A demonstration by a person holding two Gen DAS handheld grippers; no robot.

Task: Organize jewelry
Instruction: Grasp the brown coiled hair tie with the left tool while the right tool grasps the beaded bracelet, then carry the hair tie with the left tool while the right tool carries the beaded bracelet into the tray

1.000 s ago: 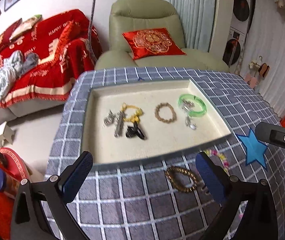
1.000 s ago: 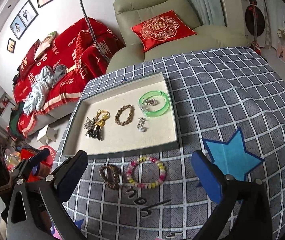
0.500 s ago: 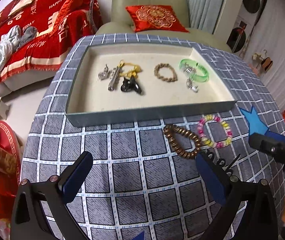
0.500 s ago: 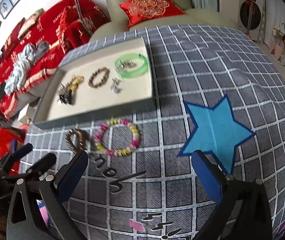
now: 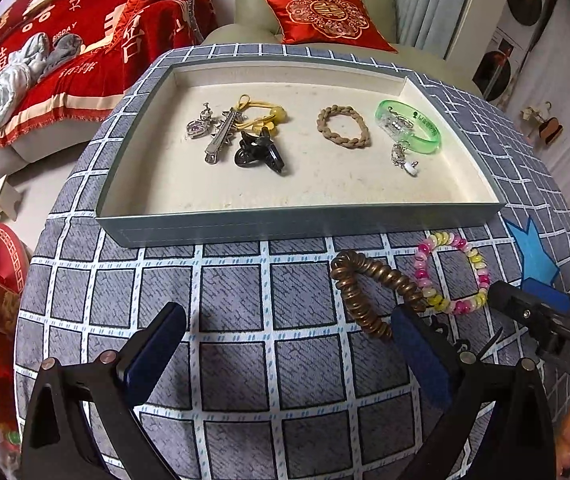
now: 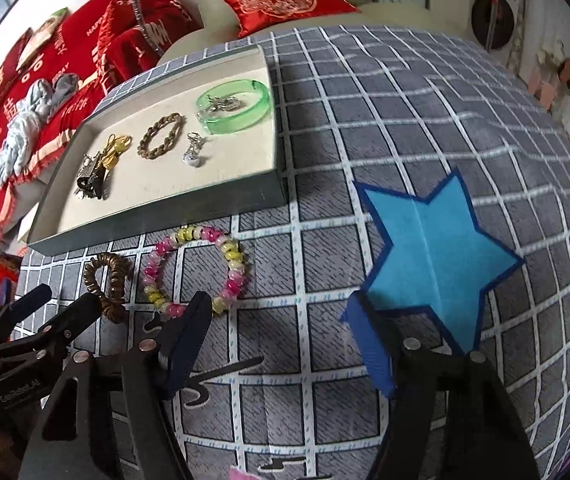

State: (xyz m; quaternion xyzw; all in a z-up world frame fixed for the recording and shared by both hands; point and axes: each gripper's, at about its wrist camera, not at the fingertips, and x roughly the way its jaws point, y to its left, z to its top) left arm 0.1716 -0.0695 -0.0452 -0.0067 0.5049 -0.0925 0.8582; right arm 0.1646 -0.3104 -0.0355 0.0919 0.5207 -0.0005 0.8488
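Nearest to us, the right gripper [image 6: 277,324] had its jaws apart with only the checked cloth [image 6: 405,120] between them; they had just been closing in, though nothing was gripped. Its left finger stood just at the near edge of the pink-and-yellow bead bracelet [image 6: 197,268], which lay flat on the cloth, outside the tray. We judged the step in hand to be picking up that bracelet, and to do it well we needed one pad inside the loop and one outside, pinching across a single run of beads rather than straddling the whole ring.

The left gripper [image 5: 285,340] was also open and empty, its right finger close against the bronze coil bracelet [image 5: 373,292], which lay touching or just beside the bead bracelet. We reckoned the two tools were crowded, so each should lift straight up to avoid dragging the neighbour along.

Farther off sat the tray [image 5: 305,226], already holding hair clips [image 5: 245,140], a braided bracelet [image 5: 343,126] and a green bangle [image 5: 409,126]. The bare floor at the tray's near side looked the safest place to set the pieces down, clear of its wall.
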